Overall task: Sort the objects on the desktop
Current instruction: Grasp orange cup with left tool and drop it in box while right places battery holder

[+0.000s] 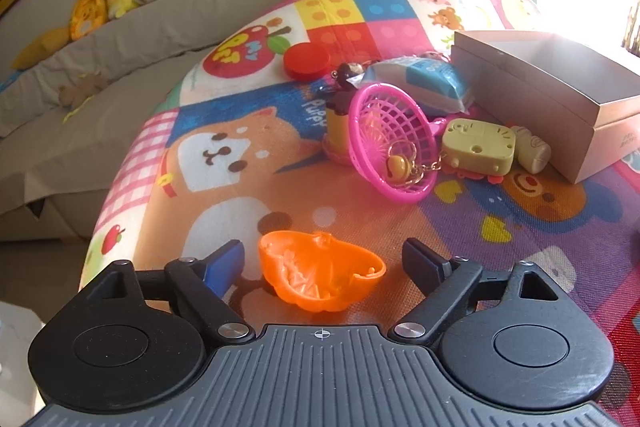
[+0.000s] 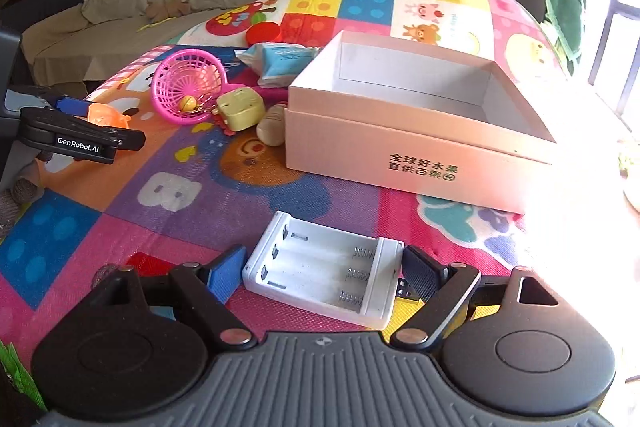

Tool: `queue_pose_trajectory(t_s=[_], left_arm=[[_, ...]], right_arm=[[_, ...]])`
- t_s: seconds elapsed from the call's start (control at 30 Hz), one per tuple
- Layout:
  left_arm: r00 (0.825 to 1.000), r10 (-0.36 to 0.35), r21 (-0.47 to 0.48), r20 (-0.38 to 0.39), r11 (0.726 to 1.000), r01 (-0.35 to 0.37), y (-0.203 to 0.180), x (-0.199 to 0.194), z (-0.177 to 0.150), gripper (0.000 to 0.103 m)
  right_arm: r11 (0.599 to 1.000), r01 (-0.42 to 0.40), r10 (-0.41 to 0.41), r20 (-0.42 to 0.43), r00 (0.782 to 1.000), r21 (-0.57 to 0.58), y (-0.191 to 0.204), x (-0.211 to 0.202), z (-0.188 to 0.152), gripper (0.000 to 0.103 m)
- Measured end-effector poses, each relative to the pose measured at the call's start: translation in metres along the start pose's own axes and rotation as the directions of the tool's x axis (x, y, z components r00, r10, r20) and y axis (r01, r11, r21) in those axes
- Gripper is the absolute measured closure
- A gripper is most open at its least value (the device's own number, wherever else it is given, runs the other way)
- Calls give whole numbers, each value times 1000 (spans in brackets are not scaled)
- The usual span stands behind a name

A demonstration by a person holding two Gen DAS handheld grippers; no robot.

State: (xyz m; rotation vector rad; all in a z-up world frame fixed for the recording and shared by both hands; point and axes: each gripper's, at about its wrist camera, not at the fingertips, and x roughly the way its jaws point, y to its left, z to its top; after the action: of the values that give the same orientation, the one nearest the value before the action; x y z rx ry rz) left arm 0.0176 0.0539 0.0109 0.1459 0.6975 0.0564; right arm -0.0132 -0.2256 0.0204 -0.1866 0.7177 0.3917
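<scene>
An orange plastic toy (image 1: 320, 275) lies on the colourful play mat (image 1: 248, 187) between the jaws of my left gripper (image 1: 322, 263), which stand open with a small gap on each side. The same gripper (image 2: 112, 123) shows at the left of the right wrist view, around the orange toy (image 2: 106, 117). My right gripper (image 2: 323, 273) is shut on a white battery holder (image 2: 320, 275), one pad against each end. The open pale cardboard box (image 2: 400, 131) stands just beyond it, empty.
A pile sits left of the box (image 1: 560, 99): pink basket (image 1: 392, 143) with a keychain, yellow-green case (image 1: 478, 147), beige toy (image 1: 530, 151), blue-white pack (image 1: 424, 83), red disc (image 1: 306, 61). A sofa (image 1: 120, 75) with plush toys lies beyond the mat's left edge.
</scene>
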Motion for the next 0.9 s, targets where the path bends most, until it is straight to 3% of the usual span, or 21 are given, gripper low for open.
queue_pose_trajectory(t_s=[0.1, 0.23, 0.3, 0.4, 0.5, 0.57, 0.63, 0.7, 0.8, 0.9], left_arm=[[1000, 4, -1, 2, 1000, -4, 1, -5, 0, 38], [999, -33, 22, 24, 999, 32, -5, -23, -2, 39], [993, -107, 6, 41, 994, 107, -11, -40, 7, 39], [958, -255, -3, 129, 966, 257, -24, -64, 43, 39], [900, -348, 76, 264, 937, 340, -54, -79, 98, 39], [865, -403, 104, 299, 915, 390, -76, -72, 132, 38], [855, -426, 93, 297, 904, 418, -97, -53, 159, 36], [858, -448, 53, 251, 891, 450, -110, -29, 177, 19], [881, -407, 10, 241, 909, 417, -104, -14, 172, 14], [904, -349, -16, 246, 931, 364, -75, -13, 142, 7]], right_arm=[[1000, 1, -1, 3, 1000, -2, -8, -10, -1, 18], [1000, 12, -12, 41, 999, -3, -21, -33, 3, 18], [999, 39, -38, 79, 996, -8, -27, -46, 7, 18], [995, 93, -88, 183, 979, -21, -39, -68, 26, 18], [986, 161, -142, 276, 951, -48, -47, -71, 54, 18], [980, 191, -166, 318, 934, -50, -53, -60, 74, 18], [982, 187, -167, 322, 932, -33, -57, -42, 90, 18], [984, 179, -167, 302, 938, -12, -60, -20, 101, 18], [980, 198, -192, 273, 943, 6, -64, 1, 100, 16], [979, 197, -203, 271, 941, 51, -76, 1, 85, 5]])
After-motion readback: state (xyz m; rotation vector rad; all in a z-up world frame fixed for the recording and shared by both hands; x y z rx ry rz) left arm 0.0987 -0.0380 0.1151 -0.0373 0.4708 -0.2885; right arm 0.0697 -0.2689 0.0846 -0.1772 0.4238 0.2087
